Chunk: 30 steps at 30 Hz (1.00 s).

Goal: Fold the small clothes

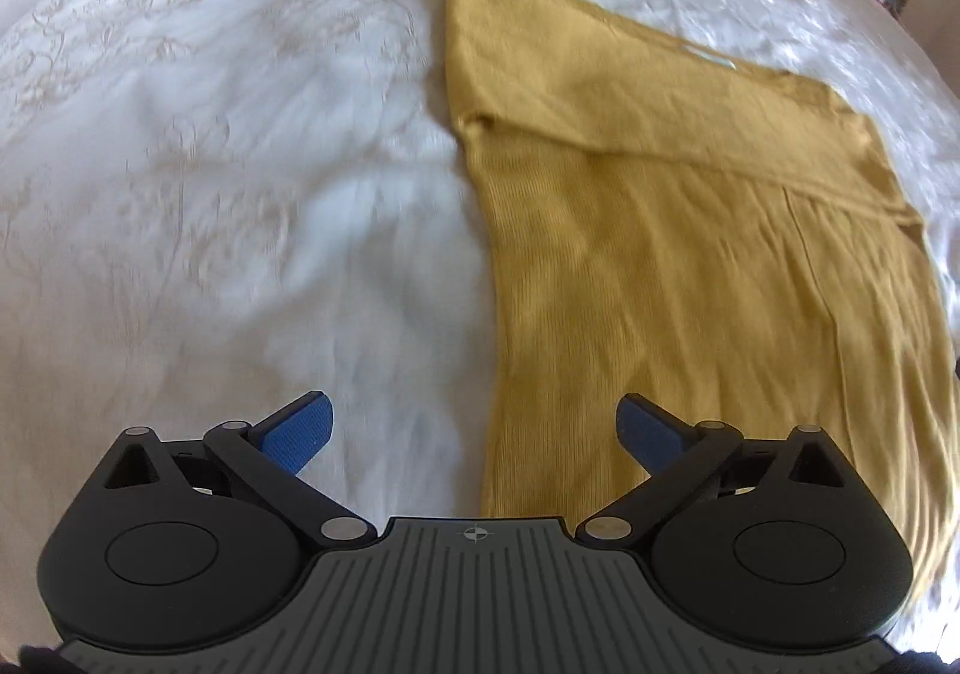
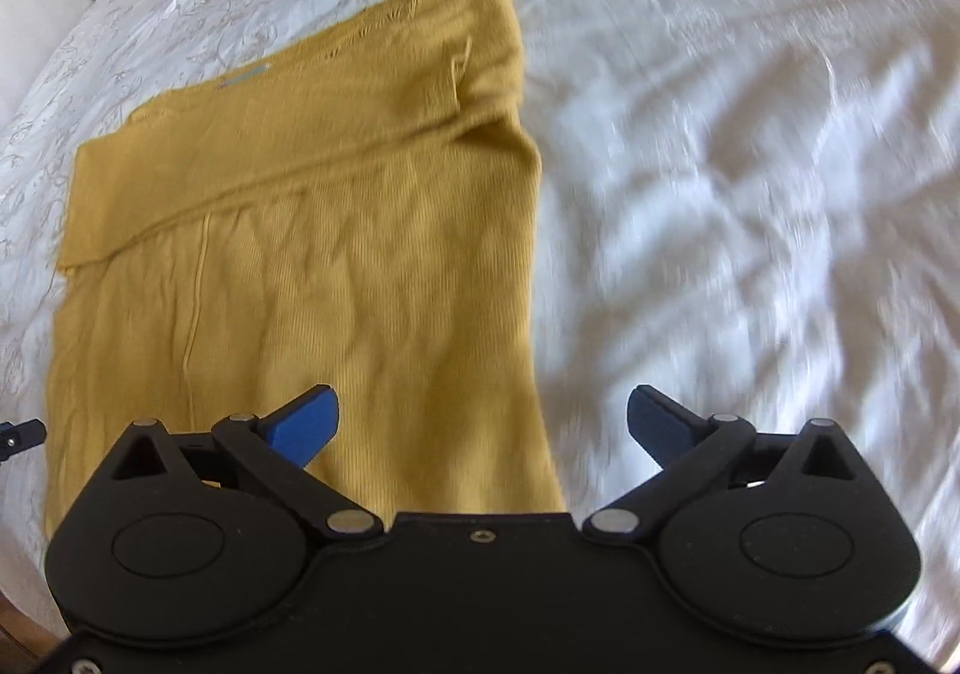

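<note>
Mustard sweater [image 1: 690, 254] lies flat, sleeves folded across, on white bedspread [image 1: 210, 194] — left gripper [image 1: 477, 428] and right gripper [image 2: 483, 422] both spread wide, grasping nothing.

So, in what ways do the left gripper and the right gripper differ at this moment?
The left gripper hangs over the sweater's left edge, with its right finger above the yellow knit and its left finger above the white bedspread. The right gripper hangs over the sweater's right edge, the other way round. The left gripper's base is ribbed grey; the right gripper's is plain black. Both are open, hold nothing, and have blue fingers.
</note>
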### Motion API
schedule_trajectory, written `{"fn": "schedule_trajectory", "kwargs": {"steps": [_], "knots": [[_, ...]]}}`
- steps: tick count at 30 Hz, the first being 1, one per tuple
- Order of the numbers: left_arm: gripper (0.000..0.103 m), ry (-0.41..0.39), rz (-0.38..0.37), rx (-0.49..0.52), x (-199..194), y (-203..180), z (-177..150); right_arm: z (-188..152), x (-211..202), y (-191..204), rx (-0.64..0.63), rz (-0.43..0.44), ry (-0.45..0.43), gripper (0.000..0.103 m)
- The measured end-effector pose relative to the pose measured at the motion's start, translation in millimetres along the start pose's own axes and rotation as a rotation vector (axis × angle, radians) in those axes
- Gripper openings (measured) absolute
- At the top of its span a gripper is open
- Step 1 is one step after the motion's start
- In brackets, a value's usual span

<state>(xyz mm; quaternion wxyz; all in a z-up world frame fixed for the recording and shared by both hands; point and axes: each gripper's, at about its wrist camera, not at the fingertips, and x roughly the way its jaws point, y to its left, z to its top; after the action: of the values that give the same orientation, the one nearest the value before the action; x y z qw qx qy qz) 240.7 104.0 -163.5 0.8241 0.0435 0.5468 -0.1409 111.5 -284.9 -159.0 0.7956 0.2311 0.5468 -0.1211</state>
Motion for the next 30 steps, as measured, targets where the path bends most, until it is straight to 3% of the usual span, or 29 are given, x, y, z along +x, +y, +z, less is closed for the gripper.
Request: {"fn": "schedule_trajectory", "kwargs": {"steps": [8, 16, 30], "knots": [[0.103, 0.011, -0.016, 0.03, -13, -5, -49, -53, -15, -9, -0.001, 0.044, 0.013, 0.102], [0.103, 0.024, 0.008, 0.017, -14, -20, -91, -96, -21, -20, -0.138, 0.092, 0.033, 0.102], [0.103, -0.079, 0.009, 0.049, -45, -38, -128, -119, -42, -34, -0.153, 0.161, -0.03, 0.102]]}}
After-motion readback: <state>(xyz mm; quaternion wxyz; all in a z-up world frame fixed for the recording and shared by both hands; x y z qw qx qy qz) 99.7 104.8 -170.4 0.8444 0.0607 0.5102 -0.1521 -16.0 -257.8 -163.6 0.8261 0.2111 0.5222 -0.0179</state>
